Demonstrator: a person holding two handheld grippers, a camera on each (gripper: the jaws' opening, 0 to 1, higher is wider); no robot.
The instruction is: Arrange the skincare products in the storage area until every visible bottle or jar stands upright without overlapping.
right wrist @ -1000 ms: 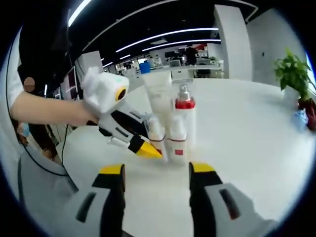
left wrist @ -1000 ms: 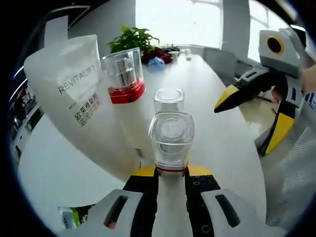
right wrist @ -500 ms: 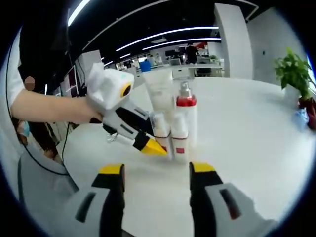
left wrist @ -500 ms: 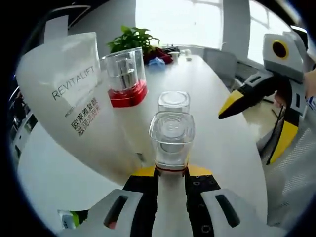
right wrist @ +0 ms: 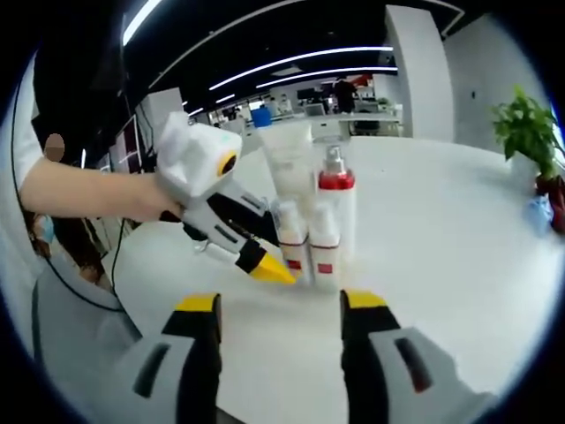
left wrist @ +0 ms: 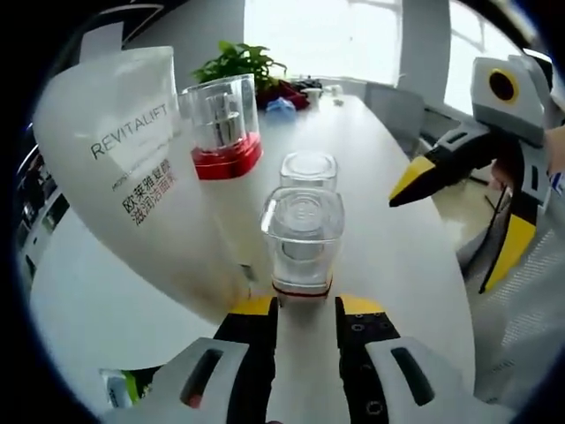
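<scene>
— Item: small clear-capped bottle point(left wrist: 302, 238), upright on the white table point(left wrist: 388, 265) beside the tube point(left wrist: 132, 177) and pump bottle point(left wrist: 225, 132). Status?

— We logged the left gripper point(left wrist: 303, 311) flanking its base, grip uncertain; right gripper point(right wrist: 280, 305) empty, spread. We judged release and withdrawal next.

A white tube point(left wrist: 132, 177) with grey and red lettering stands beside a white pump bottle point(left wrist: 221, 132) with a clear cap and red collar, two clear-capped small bottles point(left wrist: 300, 234) with red bands, on a white counter point(left wrist: 388, 256).
</scene>
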